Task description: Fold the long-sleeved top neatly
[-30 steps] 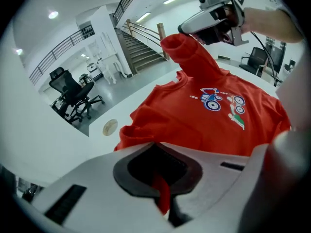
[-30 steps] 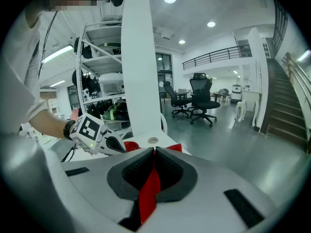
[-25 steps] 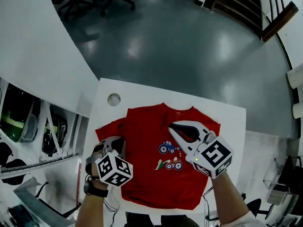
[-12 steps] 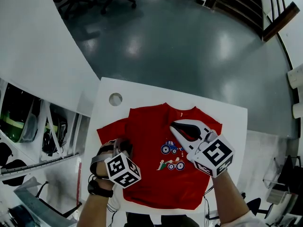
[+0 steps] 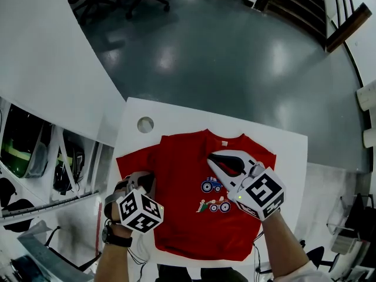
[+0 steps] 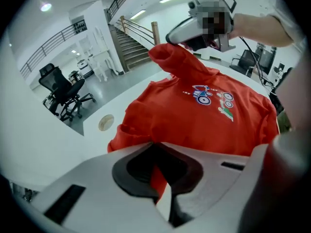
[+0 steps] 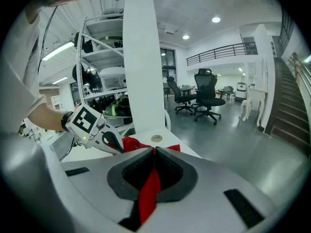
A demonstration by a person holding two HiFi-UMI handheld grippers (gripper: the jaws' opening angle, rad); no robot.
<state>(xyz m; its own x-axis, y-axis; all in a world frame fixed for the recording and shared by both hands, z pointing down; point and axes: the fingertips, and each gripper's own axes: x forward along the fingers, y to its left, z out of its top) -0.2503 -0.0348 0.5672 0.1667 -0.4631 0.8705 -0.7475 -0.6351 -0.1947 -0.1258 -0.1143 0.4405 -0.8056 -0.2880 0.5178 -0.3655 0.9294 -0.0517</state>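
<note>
On the white table (image 5: 282,151), the red long-sleeved top (image 5: 182,222) lies spread front-up, its collar toward the far edge. Its chest print (image 5: 210,185) shows small tractors, and the collar label (image 5: 224,143) is too small to read. My right gripper (image 5: 214,157) is clenched on a fold of red cloth near the collar. My left gripper (image 5: 145,180) is clamped on cloth at the top's left edge. Half a second ago it sat further in over the front.
</note>
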